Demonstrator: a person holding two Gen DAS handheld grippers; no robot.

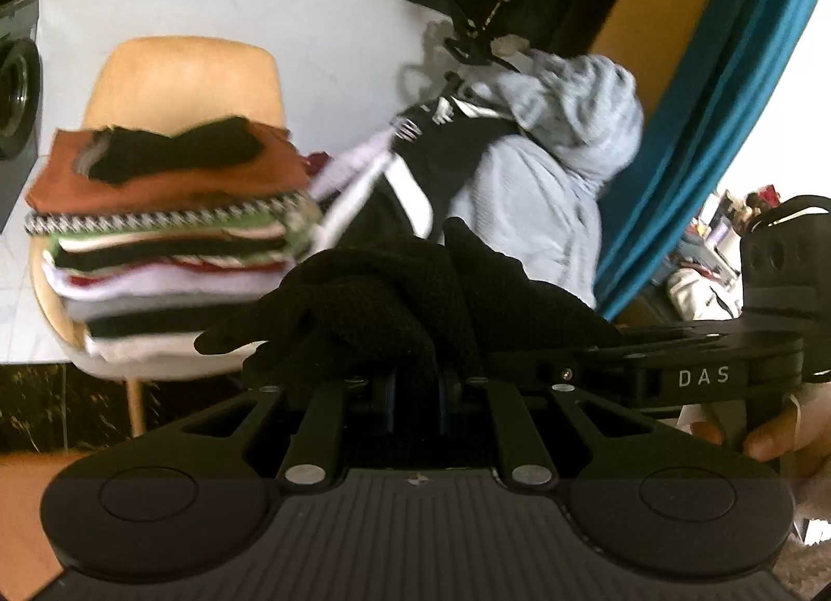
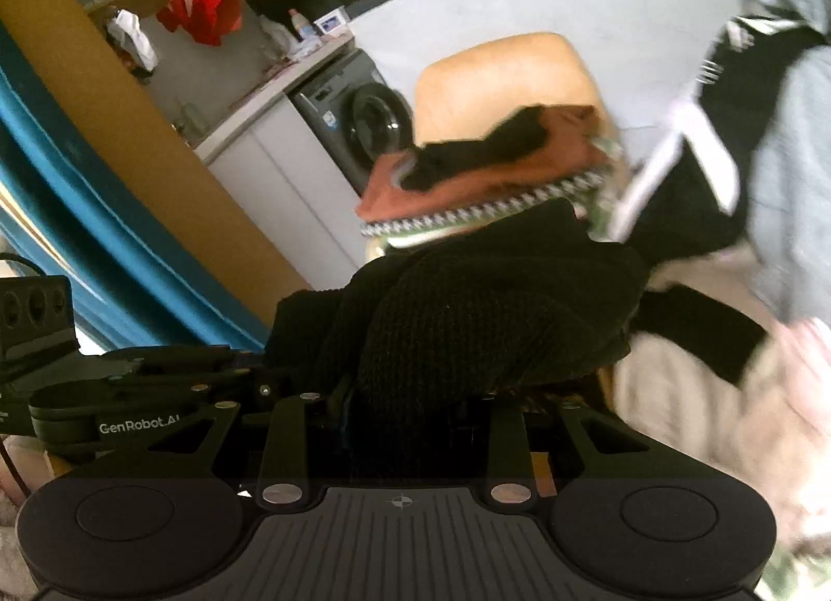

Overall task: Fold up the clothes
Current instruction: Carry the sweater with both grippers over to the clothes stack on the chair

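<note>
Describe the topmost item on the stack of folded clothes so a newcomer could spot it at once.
Find the tan chair by the white wall; a stack of folded clothes sits on its seat. On the rust-orange garment capping the stack lies a small black piece, the only dark, loosely laid item up there.

Two tools [image 1: 415,383] [image 2: 410,403]; one black knit [image 1: 394,305] across both. One chair [image 1: 187,76] ahead, one stack [image 1: 171,237] on it. One washer [image 2: 363,123]. One grey hoodie [image 1: 561,144].
</note>
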